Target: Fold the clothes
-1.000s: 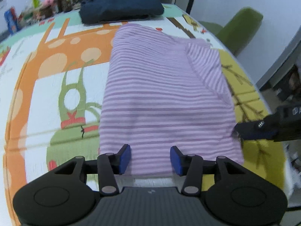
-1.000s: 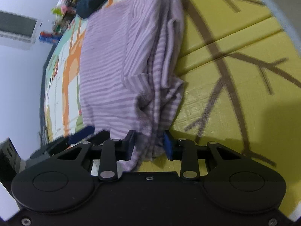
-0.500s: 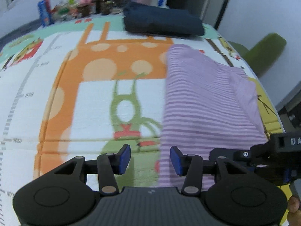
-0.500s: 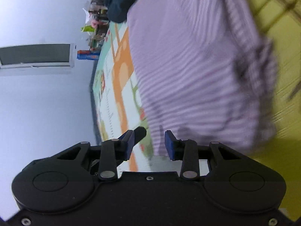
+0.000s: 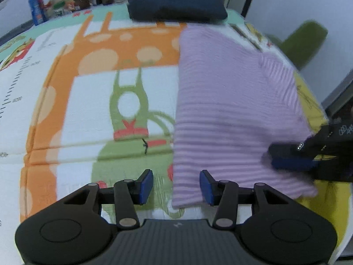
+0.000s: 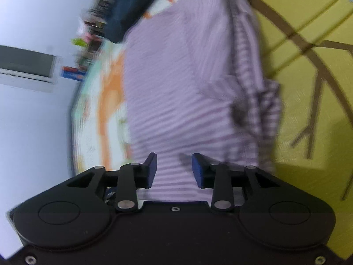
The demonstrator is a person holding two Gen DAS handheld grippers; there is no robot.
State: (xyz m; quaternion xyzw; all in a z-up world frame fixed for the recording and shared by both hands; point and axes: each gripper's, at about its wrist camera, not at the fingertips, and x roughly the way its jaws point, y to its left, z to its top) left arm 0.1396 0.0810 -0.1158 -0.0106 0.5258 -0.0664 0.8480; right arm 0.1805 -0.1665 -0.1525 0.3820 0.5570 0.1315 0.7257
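Left gripper (image 5: 175, 186): jaws apart, empty, above the striped shirt's near-left corner.
Play mat (image 5: 88, 88): giraffe print; far clutter blurred.
Striped shirt (image 5: 231, 110): folded, right half of the mat; stripes smeared by motion.
Navy garment (image 5: 176, 11): folded, at the far edge.
Right gripper (image 6: 174, 169): jaws wider than a second ago, cloth released; partly cut off in the left view.

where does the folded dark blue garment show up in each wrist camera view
Left wrist: the dark blue garment lies top centre, at the mat's far end.
Right wrist: the same garment sits upper left, blurred.
Shared landmark: the purple striped shirt, whose far end lies close to it.
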